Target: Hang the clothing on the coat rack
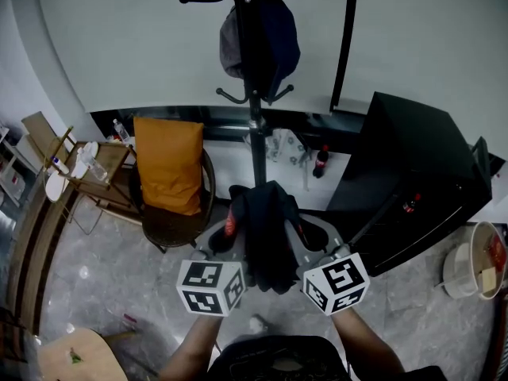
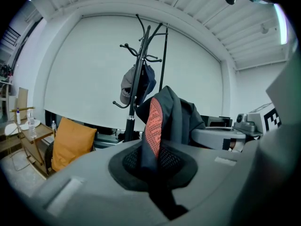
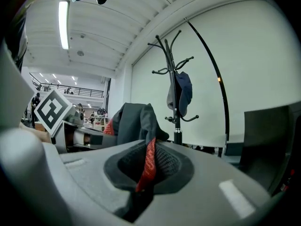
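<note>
A dark garment with red patterned trim hangs bunched between my two grippers, low in front of me. My left gripper is shut on its left part, where the red trim rises out of the jaws. My right gripper is shut on its right part, with a red strip pinched between the jaws. The black coat rack stands straight ahead, beyond the garment. A dark cap hangs on one of the rack's lower hooks.
A chair with an orange cushion stands left of the rack. A black cabinet is at the right, with a white bucket beside it. A wooden side table sits far left. A thin black pole rises right of the rack.
</note>
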